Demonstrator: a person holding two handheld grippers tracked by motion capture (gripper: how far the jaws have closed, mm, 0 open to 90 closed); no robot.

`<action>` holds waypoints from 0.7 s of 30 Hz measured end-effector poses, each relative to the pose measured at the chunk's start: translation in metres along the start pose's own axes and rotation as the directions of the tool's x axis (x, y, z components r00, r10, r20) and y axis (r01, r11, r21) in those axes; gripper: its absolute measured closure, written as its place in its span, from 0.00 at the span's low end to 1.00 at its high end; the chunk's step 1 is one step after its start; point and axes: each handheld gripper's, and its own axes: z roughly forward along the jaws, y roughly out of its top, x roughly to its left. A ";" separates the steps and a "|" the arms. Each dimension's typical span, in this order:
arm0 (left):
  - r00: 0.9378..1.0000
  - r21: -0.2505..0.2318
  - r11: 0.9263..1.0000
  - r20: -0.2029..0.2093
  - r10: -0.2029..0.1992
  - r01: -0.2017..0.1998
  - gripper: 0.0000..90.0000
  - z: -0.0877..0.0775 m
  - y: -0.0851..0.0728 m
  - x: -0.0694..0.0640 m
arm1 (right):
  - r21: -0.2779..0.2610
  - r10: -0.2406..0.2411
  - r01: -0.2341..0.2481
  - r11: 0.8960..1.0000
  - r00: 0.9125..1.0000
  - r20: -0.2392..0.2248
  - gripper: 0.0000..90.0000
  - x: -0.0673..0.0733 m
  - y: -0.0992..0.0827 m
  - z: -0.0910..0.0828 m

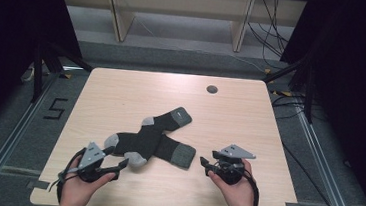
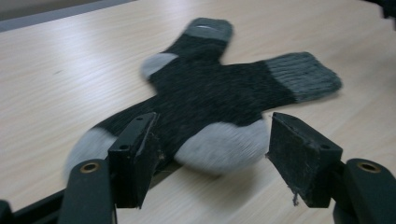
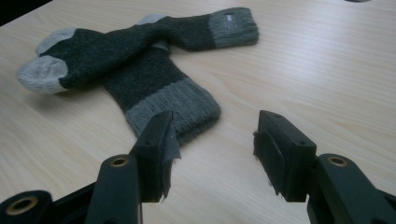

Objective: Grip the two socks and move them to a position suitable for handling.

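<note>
Two dark grey socks [image 1: 155, 138] with light grey toes and heels and paler cuffs lie crossed over each other near the middle of the wooden table [image 1: 121, 92]. My left gripper [image 1: 117, 157] is at their near left end and stands open. In the left gripper view the socks [image 2: 219, 93] lie ahead, and a light toe [image 2: 224, 144] sits just beyond the open left gripper [image 2: 210, 154], untouched. My right gripper [image 1: 203, 166] points left at the ribbed cuff [image 1: 184, 156], open and apart from it. In the right gripper view that cuff [image 3: 173, 109] lies just ahead of the left jaw of the right gripper [image 3: 215, 140].
A round cable hole [image 1: 212, 89] sits near the table's far edge. Black curtains hang at both sides, and cables trail on the floor at the right [image 1: 281, 99]. Bare tabletop surrounds the socks on all sides.
</note>
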 end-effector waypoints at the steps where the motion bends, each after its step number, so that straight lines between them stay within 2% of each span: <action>1: 0.999 0.037 0.999 0.014 0.037 -0.038 0.35 0.006 0.006 -0.005 | -0.003 0.002 -0.002 1.000 1.000 -0.009 0.53 0.002 0.001 0.002; 2: 0.997 0.058 0.996 0.026 0.070 -0.071 0.34 0.012 0.010 -0.007 | 0.000 -0.017 0.017 1.000 1.000 -0.012 0.53 0.004 0.004 0.005; 3: 0.995 0.075 0.993 0.038 0.091 -0.093 0.33 0.016 0.012 -0.009 | 0.015 -0.005 0.005 1.000 1.000 -0.021 0.53 0.006 0.005 0.008; 4: 0.995 0.075 0.993 0.038 0.091 -0.093 0.32 0.016 0.012 -0.009 | 0.015 -0.005 0.005 1.000 1.000 -0.021 0.53 0.006 0.005 0.008; 5: 0.988 0.131 0.980 0.055 0.147 -0.153 0.32 0.027 0.014 -0.014 | 0.031 -0.014 0.015 0.999 0.999 -0.030 0.53 0.008 0.007 0.014; 6: 0.988 0.131 0.980 0.055 0.147 -0.153 0.32 0.027 0.014 -0.014 | 0.031 -0.014 0.015 0.999 0.999 -0.030 0.53 0.008 0.007 0.014; 7: 0.973 0.158 0.960 0.061 0.224 -0.231 0.32 0.032 0.016 -0.014 | 0.044 -0.028 0.029 0.999 0.999 -0.021 0.53 0.009 0.007 0.015; 8: 0.970 0.172 0.955 0.060 0.234 -0.241 0.32 0.037 0.014 -0.018 | 0.048 -0.019 0.020 0.999 1.000 -0.022 0.53 0.011 0.007 0.018; 9: 0.961 0.209 0.938 0.068 0.270 -0.278 0.32 0.041 0.014 -0.020 | 0.066 -0.032 0.033 0.997 0.999 -0.021 0.53 0.011 0.007 0.020; 10: 0.958 0.231 0.930 0.067 0.279 -0.287 0.32 0.044 0.012 -0.022 | 0.079 -0.025 0.027 0.997 0.999 -0.026 0.53 0.012 0.007 0.023; 11: 0.951 0.262 0.915 0.044 0.305 -0.306 0.33 0.051 0.008 -0.026 | 0.093 0.003 0.001 0.996 0.999 -0.041 0.53 0.014 0.005 0.029; 12: 0.951 0.262 0.915 0.044 0.305 -0.306 0.33 0.051 0.008 -0.026 | 0.093 0.003 0.001 0.996 0.999 -0.041 0.53 0.014 0.005 0.029; 13: 0.949 0.265 0.913 0.034 0.314 -0.311 0.34 0.054 0.007 -0.027 | 0.124 -0.001 0.004 0.992 1.000 -0.025 0.51 0.014 0.003 0.033; 14: 0.952 0.283 0.911 0.029 0.304 -0.300 0.34 0.056 0.005 -0.027 | 0.124 -0.001 0.004 0.992 1.000 -0.025 0.51 0.014 0.003 0.033; 15: 0.955 0.293 0.912 0.007 0.298 -0.287 0.40 0.058 0.003 -0.024 | 0.131 -0.016 0.019 0.991 1.000 -0.020 0.50 0.012 0.002 0.037; 16: 0.955 0.293 0.912 0.007 0.298 -0.287 0.42 0.058 0.003 -0.024 | 0.131 -0.016 0.019 0.991 1.000 -0.020 0.50 0.012 0.002 0.037; 17: 0.958 0.293 0.916 0.002 0.286 -0.274 0.42 0.059 0.002 -0.022 | 0.130 -0.023 0.024 0.991 1.000 -0.015 0.50 0.011 0.002 0.038; 18: 0.962 0.295 0.919 0.003 0.273 -0.262 0.45 0.059 0.002 -0.021 | 0.149 0.039 -0.036 0.988 0.999 -0.018 0.49 0.013 0.002 0.039; 19: 0.963 0.296 0.920 0.008 0.268 -0.259 0.46 0.060 0.002 -0.020 | 0.156 0.046 -0.044 0.987 0.999 -0.007 0.49 0.013 0.003 0.039; 20: 0.963 0.297 0.919 0.007 0.269 -0.259 0.48 0.060 0.002 -0.020 | 0.154 0.051 -0.048 0.987 0.999 -0.016 0.49 0.013 0.003 0.041; 21: 0.964 0.296 0.920 0.011 0.266 -0.257 0.49 0.060 0.002 -0.020 | 0.161 0.035 -0.034 0.986 0.999 -0.004 0.48 0.012 0.004 0.040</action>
